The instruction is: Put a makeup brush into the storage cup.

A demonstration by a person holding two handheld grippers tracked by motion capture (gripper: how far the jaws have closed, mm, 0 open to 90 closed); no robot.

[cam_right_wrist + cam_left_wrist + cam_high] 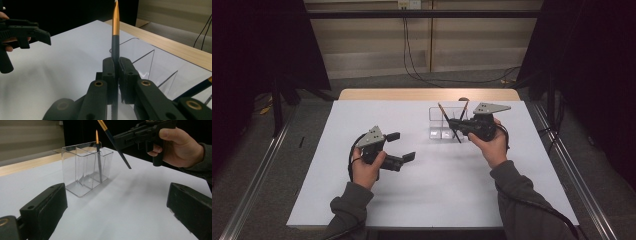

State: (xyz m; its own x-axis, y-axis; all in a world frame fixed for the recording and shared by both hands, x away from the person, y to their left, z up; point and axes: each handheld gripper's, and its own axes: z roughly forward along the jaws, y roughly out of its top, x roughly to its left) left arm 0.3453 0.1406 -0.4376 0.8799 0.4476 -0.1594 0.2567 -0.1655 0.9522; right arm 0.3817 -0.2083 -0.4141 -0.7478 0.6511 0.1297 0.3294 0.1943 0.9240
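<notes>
Right claw (115,65) was clamped on a dark, gold-tipped brush (115,35) above the clear organizer (86,167) on the bench (437,185); left gripper view added a second brush (99,157) standing inside, left claw (401,146) spread apart.

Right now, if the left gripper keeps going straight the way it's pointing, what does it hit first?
Probably the clear organizer. It stands ahead of the open left gripper, a bit left of center, with bare table between. Dead center might slip just past its corner; depth is hard to judge.
</notes>
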